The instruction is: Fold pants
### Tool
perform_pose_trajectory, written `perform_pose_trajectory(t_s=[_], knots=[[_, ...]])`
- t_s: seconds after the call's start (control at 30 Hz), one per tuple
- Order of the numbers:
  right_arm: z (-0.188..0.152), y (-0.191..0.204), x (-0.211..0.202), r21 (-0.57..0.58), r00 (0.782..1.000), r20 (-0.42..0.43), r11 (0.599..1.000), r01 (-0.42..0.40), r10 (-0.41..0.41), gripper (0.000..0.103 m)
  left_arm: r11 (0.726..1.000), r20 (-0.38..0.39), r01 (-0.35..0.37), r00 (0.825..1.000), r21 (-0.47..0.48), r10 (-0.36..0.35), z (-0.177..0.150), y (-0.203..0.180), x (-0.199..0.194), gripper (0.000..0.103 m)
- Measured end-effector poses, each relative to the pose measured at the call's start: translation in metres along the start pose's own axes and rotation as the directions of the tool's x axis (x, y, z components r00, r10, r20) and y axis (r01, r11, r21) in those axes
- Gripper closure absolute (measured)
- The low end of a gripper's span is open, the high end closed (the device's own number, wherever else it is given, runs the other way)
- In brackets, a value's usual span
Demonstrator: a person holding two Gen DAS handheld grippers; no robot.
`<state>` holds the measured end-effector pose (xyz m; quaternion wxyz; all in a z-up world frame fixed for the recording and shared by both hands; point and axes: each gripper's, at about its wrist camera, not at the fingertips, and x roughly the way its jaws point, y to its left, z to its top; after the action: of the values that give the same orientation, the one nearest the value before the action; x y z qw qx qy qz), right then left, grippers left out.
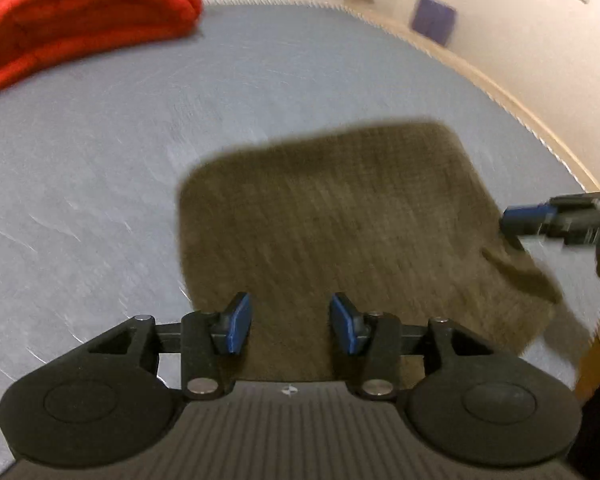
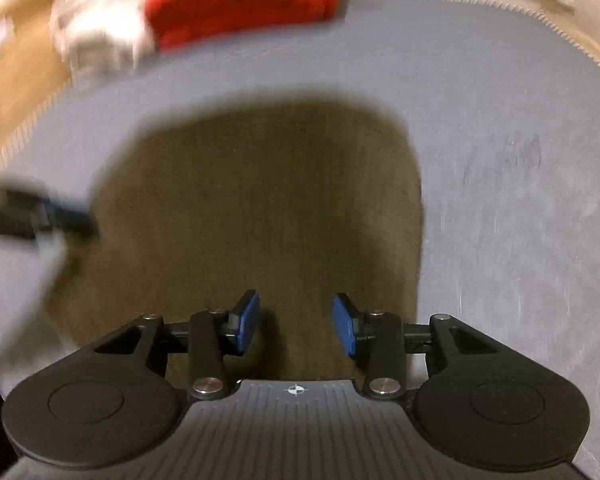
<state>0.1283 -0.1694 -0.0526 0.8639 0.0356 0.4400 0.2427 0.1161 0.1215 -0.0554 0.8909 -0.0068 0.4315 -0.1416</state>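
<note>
The olive-brown pants (image 1: 340, 224) lie folded into a rough rectangle on the grey-blue bed surface (image 1: 100, 160); they also show in the right wrist view (image 2: 260, 208). My left gripper (image 1: 291, 324) is open and empty above the near edge of the pants. My right gripper (image 2: 296, 324) is open and empty above the near edge too. In the left wrist view the right gripper's fingertips (image 1: 524, 220) show at the pants' right edge. In the right wrist view the left gripper (image 2: 60, 216) shows blurred at the pants' left edge.
A folded red blanket (image 1: 84, 20) lies at the far side of the bed, also in the right wrist view (image 2: 244, 0). White bedding (image 2: 100, 40) sits beside it. The wooden bed frame (image 1: 500, 88) and a wall (image 1: 520, 32) run along the right.
</note>
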Motion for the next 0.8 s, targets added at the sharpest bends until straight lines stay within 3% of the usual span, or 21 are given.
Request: perform_pose_trajectory(t_s=[0.1, 0.2, 0.27, 0.37, 0.43, 0.5, 0.63, 0.8], knots=[[0.027, -0.016, -0.009, 0.144, 0.986, 0.164, 0.989, -0.017, -0.006, 0.050, 0.998, 0.086, 0.029, 0.996, -0.050, -0.024, 0.010, 0.004, -0.003, 0.053], [0.045, -0.029, 0.006, 0.248, 0.971, 0.234, 0.969, -0.016, -0.044, 0.050, 0.997, 0.149, 0.017, 0.989, -0.074, -0.006, 0.012, 0.009, -0.005, 0.053], [0.045, -0.033, 0.024, 0.268, 0.970, 0.230, 0.963, 0.008, -0.072, 0.051, 0.995, 0.175, 0.002, 0.984, -0.098, 0.015, 0.017, 0.023, -0.011, 0.053], [0.047, -0.035, 0.061, 0.249, 0.971, 0.151, 0.957, 0.146, -0.188, 0.050, 0.990, 0.189, -0.015, 0.981, -0.143, 0.042, 0.022, 0.028, -0.003, 0.054], [0.052, -0.036, 0.076, 0.251, 0.966, 0.144, 0.952, 0.174, -0.215, 0.050, 0.987, 0.160, -0.041, 0.985, -0.157, 0.067, 0.025, 0.033, 0.010, 0.056], [0.052, -0.028, 0.079, 0.223, 0.959, 0.142, 0.952, 0.209, -0.244, 0.050, 0.984, 0.075, -0.095, 0.991, -0.150, 0.107, 0.023, 0.037, 0.026, 0.057], [0.053, -0.024, 0.088, 0.202, 0.956, 0.139, 0.952, 0.229, -0.259, 0.049, 0.980, 0.021, -0.113, 0.993, -0.166, 0.118, 0.022, 0.043, 0.037, 0.056], [0.056, -0.031, 0.091, 0.203, 0.953, 0.137, 0.950, 0.239, -0.269, 0.049, 0.977, 0.038, -0.141, 0.988, -0.157, 0.149, 0.028, 0.036, 0.025, 0.056]])
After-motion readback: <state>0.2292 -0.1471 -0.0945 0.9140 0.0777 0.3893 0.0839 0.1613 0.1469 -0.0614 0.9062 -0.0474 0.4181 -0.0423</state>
